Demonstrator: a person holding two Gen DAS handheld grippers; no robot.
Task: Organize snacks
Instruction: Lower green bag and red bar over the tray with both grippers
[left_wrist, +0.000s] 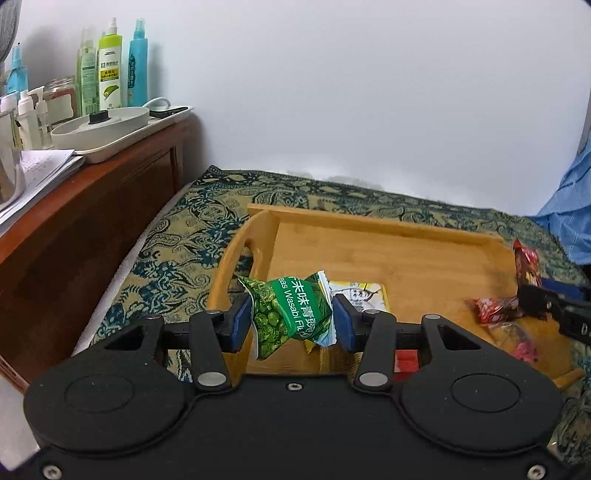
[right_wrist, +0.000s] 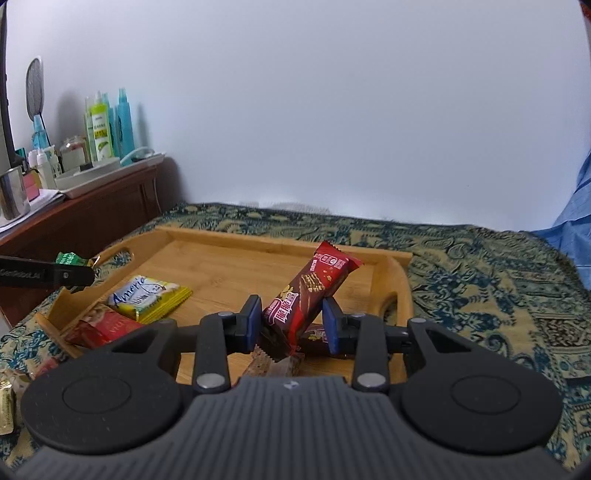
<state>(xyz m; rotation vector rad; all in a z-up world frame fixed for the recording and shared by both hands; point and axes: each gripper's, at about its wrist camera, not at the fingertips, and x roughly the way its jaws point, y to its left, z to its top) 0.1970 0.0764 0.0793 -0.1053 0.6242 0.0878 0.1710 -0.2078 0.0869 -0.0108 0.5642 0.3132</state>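
My left gripper (left_wrist: 291, 317) is shut on a green wasabi pea packet (left_wrist: 291, 314) and holds it above the left end of the wooden tray (left_wrist: 388, 243). My right gripper (right_wrist: 291, 319) is shut on a red-brown chocolate wafer bar (right_wrist: 310, 288), which tilts up to the right above the tray (right_wrist: 229, 258). A yellow and white snack packet (right_wrist: 147, 295) and a red packet (right_wrist: 107, 326) lie in the tray's left part. More dark bars (right_wrist: 277, 363) lie under my right gripper. The right gripper and its bar also show at the right in the left wrist view (left_wrist: 528, 266).
The tray sits on a blue and gold patterned cloth (right_wrist: 480, 280). A wooden cabinet (left_wrist: 74, 221) on the left carries bottles (left_wrist: 110, 70) and a white tray. Loose sweets (right_wrist: 7, 402) lie on the cloth at the left. Blue fabric (right_wrist: 576, 236) is at the right.
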